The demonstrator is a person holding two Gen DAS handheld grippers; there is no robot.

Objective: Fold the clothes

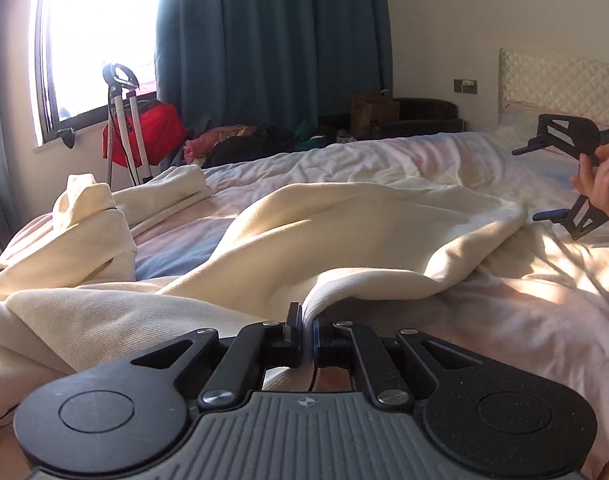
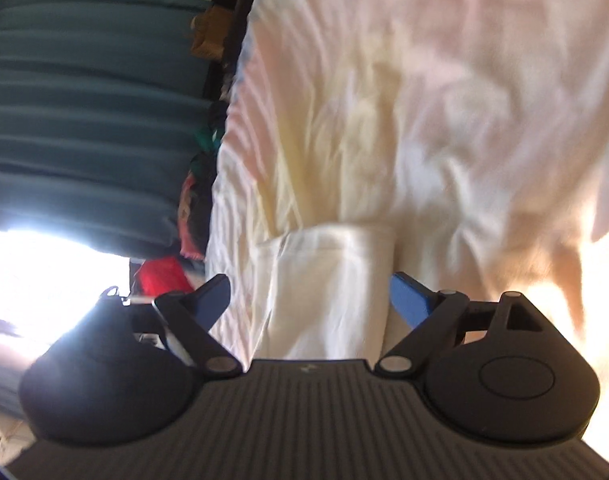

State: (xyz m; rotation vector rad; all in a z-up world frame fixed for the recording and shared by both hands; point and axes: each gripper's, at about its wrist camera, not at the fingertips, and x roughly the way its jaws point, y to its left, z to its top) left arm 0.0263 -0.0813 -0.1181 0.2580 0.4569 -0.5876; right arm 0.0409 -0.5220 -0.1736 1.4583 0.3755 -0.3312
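A cream garment [image 1: 324,236] lies crumpled across the bed, one sleeve reaching to the left [image 1: 92,220]. My left gripper [image 1: 303,322] is shut on the garment's near edge, which rises out of the closed fingers. My right gripper [image 1: 548,180] shows at the right of the left wrist view, open, held in a hand above the bed and apart from the garment's right edge. In the rolled, blurred right wrist view the right gripper [image 2: 310,294] is open and empty, with a folded cream sleeve [image 2: 328,288] lying beyond the blue pads [image 2: 408,298].
The bed has a pale pink sheet [image 1: 504,320] and a quilted headboard [image 1: 560,76] at the far right. Beyond the bed are teal curtains [image 1: 272,40], a bright window [image 1: 100,28], a red bag [image 1: 156,128] with a stand, and piled clothes [image 1: 224,144].
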